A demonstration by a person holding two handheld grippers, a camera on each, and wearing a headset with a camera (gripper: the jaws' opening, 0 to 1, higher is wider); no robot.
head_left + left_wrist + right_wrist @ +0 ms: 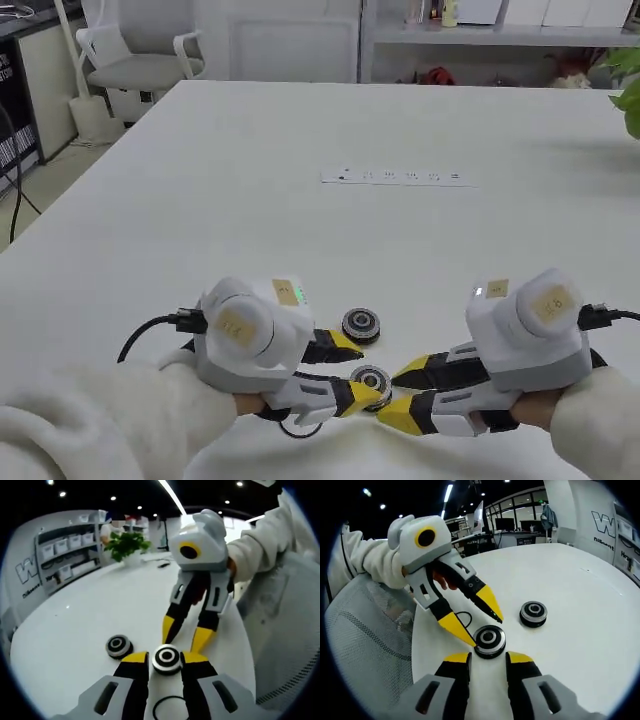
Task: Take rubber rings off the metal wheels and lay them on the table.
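Note:
A metal wheel with a black rubber rim (pixel 374 378) (pixel 166 659) (pixel 490 641) lies near the table's front edge. My left gripper (pixel 360 368) (pixel 165 657) (pixel 481 625) has its yellow tips on both sides of this wheel, shut on it. From the opposite side my right gripper (pixel 392 397) (pixel 184 632) (pixel 489 657) stands open, its tips just short of the same wheel. A second wheel (pixel 360 325) (pixel 119 646) (pixel 533 613) lies flat a little farther out. A thin loose black rubber ring (pixel 170 696) rests on the table between the left jaws, behind the held wheel.
The white table (pixel 300 200) stretches far ahead, with a white power strip (pixel 395 177) set in its middle. An office chair (pixel 140 60) stands beyond the far left corner. A green plant (pixel 628 90) (pixel 127 545) sits at the right edge.

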